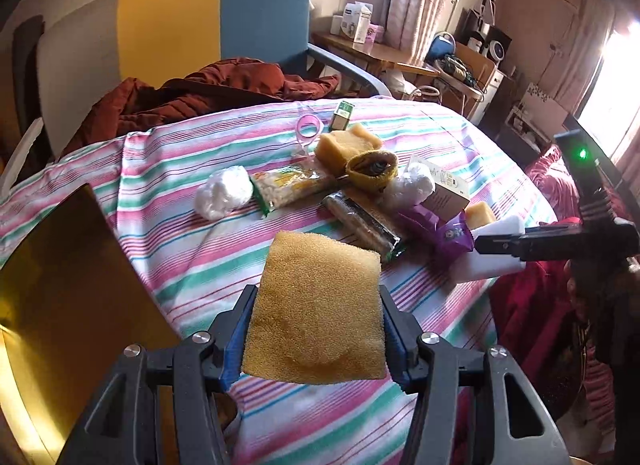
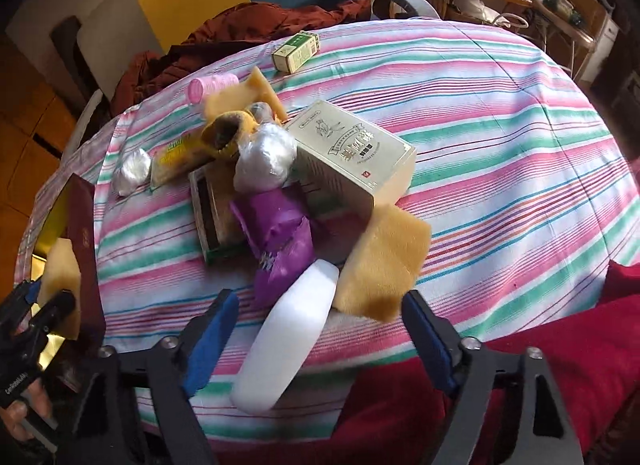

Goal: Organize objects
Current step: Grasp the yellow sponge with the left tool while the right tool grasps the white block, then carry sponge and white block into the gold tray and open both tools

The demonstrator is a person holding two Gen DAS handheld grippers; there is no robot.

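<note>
I am sorting the heap on the striped cloth (image 1: pixel 168 249), and the step in hand, as I judge it, is carrying one piece off while reaching for the next. The dark golden box (image 1: pixel 68 285) stands open at nine o'clock in my left view, its maroon wall also showing at the left edge of the right view; I take it for where things go (a guess, nothing labels it).

My left gripper (image 1: pixel 318 325) is clamped on the yellow sponge (image 1: pixel 316 305), the blue pads pressing its two sides, and the sponge hangs clear of the cloth, tilted down toward the table. The next move here calls for swinging toward nine o'clock, over the box wall, before letting go.

My right gripper (image 2: pixel 320 329) points steeply down at the near edge of the pile. Its jaws stand apart on either side of the white block (image 2: pixel 292 329), and I see a gap at each pad, so nothing is gripped yet. A second tan sponge (image 2: pixel 384 265) lies touching the block at two o'clock, against the right-hand pad or very near it; closing should catch the block alone, so I would shift toward nine o'clock first. The purple packet (image 2: pixel 280 249) lies just beyond, at twelve.
</note>
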